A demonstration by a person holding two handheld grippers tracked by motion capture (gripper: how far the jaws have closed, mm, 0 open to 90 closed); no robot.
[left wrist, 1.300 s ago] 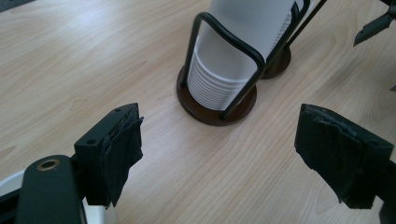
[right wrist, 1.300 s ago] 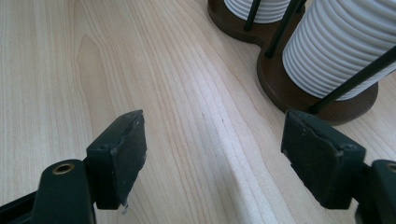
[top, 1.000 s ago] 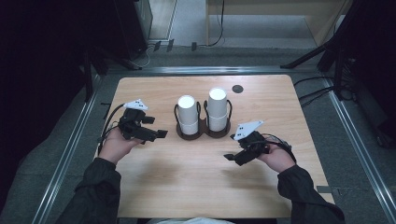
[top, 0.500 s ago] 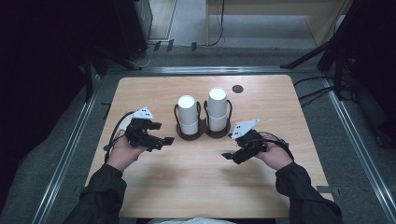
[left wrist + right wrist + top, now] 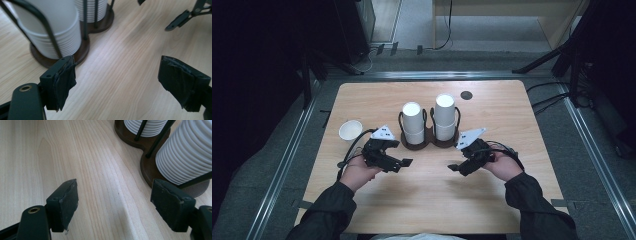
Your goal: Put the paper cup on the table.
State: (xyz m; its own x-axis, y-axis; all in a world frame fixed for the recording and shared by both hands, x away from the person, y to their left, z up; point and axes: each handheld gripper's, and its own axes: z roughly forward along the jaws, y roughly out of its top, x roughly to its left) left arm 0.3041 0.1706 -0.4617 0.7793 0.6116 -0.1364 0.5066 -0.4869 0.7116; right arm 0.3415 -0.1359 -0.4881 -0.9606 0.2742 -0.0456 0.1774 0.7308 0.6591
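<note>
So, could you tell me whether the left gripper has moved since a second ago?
Yes. The left gripper has moved toward the table's near edge and inward, uncovering a single paper cup, while the cup holder stays put.

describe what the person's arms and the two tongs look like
Both arms wear dark long sleeves. The left tongs and the right tongs are black two-jaw tools, each topped by a grey three-cornered plate with small dark dots. A black cable trails from each. Up close, the jaws end in worn black pads, with a brass-coloured rivet at the arm's base.
</note>
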